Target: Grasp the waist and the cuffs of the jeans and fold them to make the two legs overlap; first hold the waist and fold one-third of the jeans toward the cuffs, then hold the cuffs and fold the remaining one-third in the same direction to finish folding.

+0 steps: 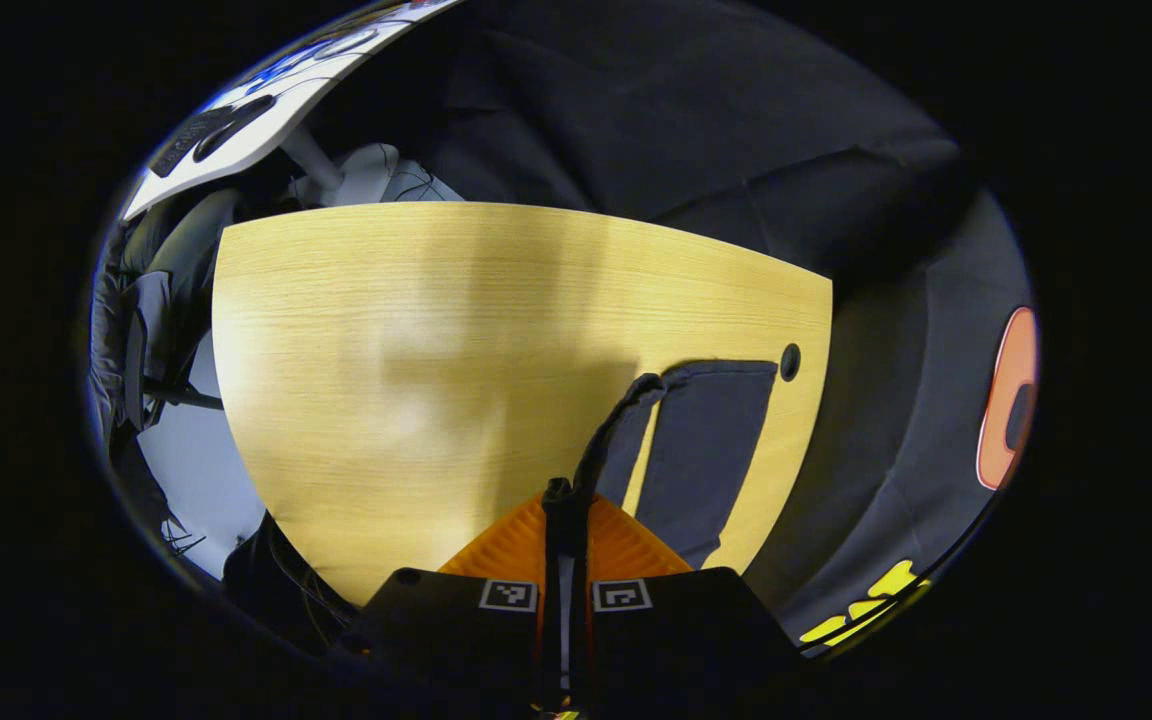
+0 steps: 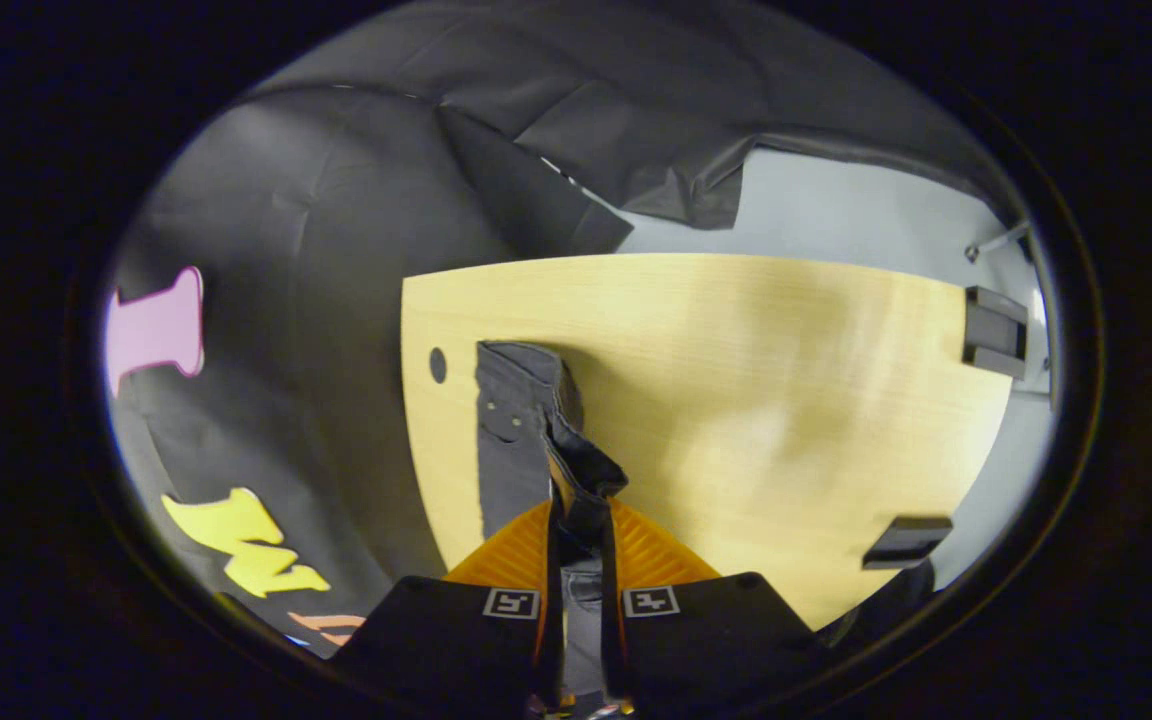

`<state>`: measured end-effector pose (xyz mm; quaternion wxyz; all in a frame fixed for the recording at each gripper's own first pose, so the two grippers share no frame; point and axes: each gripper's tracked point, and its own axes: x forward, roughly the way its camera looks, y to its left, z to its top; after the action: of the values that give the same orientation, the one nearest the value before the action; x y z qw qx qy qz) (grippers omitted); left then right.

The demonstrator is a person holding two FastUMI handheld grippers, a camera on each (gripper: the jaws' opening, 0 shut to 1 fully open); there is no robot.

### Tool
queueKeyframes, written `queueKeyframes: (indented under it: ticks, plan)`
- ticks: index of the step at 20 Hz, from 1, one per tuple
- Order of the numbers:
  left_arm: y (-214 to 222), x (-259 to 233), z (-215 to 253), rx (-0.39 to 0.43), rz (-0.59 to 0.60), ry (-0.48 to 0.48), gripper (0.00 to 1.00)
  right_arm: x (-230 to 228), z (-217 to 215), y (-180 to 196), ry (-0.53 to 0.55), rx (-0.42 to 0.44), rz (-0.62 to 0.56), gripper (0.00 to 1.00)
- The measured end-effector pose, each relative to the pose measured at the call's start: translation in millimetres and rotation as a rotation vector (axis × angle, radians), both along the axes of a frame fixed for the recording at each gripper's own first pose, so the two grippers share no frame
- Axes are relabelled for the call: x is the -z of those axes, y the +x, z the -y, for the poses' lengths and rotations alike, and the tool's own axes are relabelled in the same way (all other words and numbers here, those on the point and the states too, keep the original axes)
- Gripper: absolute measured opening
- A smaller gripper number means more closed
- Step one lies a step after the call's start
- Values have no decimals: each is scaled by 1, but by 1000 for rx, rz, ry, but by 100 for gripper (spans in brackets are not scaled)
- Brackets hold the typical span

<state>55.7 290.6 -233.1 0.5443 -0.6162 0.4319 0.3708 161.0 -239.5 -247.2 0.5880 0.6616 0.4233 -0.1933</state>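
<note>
Dark jeans lie on a light wooden table. In the left gripper view the two legs (image 1: 701, 450) stretch away at the right of the table, and my left gripper (image 1: 566, 500) is shut on a cuff edge that rises off the table as a dark strip. In the right gripper view the waist end (image 2: 514, 430) lies near the table's left edge, with rivets showing. My right gripper (image 2: 576, 520) is shut on a lifted fold of the waistband.
The wooden table (image 1: 436, 380) has a round cable hole (image 1: 789, 361) by the jeans. Two dark clamps (image 2: 993, 332) sit at the table's right side in the right gripper view. Black cloth walls surround the booth; a white panel (image 1: 236, 130) stands at the far left.
</note>
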Motion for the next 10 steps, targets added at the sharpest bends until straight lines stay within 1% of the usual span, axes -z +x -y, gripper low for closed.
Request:
queueKeyframes:
  ticks: [3,5,8,10]
  plan:
    - [41,-23,-7,-38,24,-18,6,-22,5,28,67,31,17,16]
    - [65,-26,-11,-60,20,-29,6,-32,5,54,117,64,25,16]
    - [100,-20,-17,-85,-6,-44,6,-29,6,93,179,120,11,16]
    - [120,-9,-21,-103,-33,-63,6,-20,4,115,197,147,-8,16]
